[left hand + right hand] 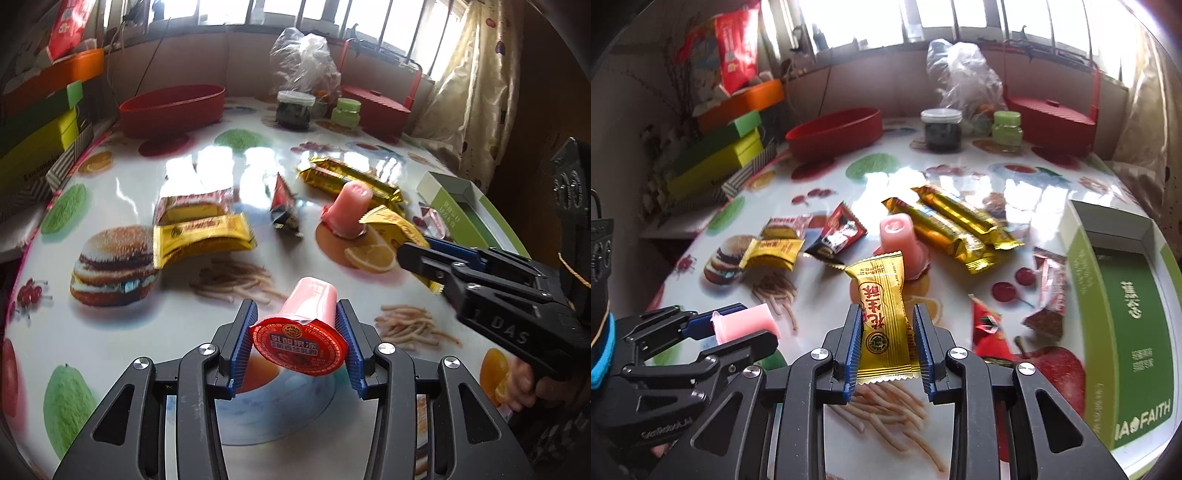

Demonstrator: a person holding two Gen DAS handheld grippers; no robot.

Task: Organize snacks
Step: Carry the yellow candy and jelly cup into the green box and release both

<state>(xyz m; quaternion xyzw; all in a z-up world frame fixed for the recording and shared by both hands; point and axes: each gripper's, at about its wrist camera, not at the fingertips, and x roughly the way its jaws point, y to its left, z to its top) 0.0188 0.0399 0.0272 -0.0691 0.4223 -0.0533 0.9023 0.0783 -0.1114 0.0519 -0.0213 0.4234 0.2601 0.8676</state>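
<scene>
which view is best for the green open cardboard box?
Right wrist view: the green open cardboard box fills the right side, with its white rim, inner floor and printed side all visible. The left wrist view shows only its far end at the right edge, small and partly hidden behind the right claw.

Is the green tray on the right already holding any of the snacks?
No, the green tray shows only its bare printed floor; the snacks lie outside it.
</scene>
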